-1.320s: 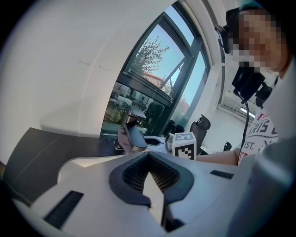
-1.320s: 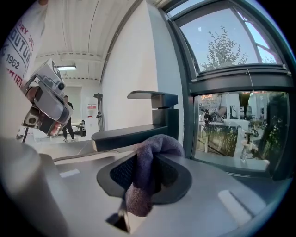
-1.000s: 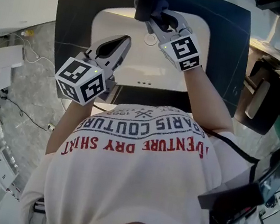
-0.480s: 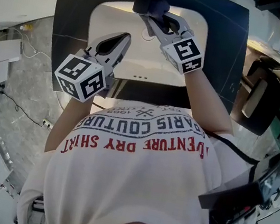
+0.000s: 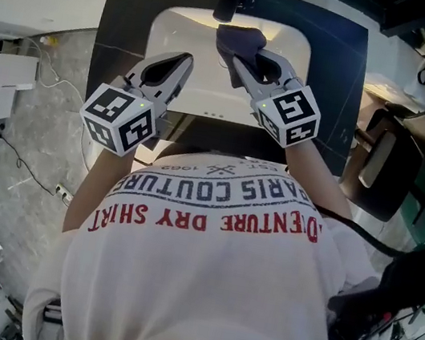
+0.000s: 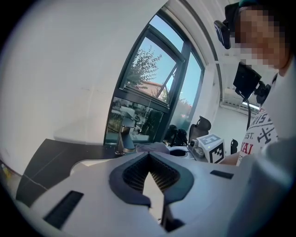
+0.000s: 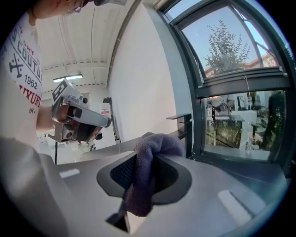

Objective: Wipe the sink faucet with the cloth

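Likely soft and limp, the cloth [image 5: 240,38] sits bunched between the clamped jaws of the right gripper [image 5: 247,59], at six o'clock of the faucet [image 5: 228,1], probably best pinched mid-fold; the left gripper [image 5: 182,62] is closed, empty.

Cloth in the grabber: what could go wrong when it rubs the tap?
The cloth is a bunched lump pinched in the right gripper, so rubbing the faucet might tug it loose and drop it into the sink. The lump also seems to cover only the jaw tips, so the hard plastic behind it could bump the faucet.
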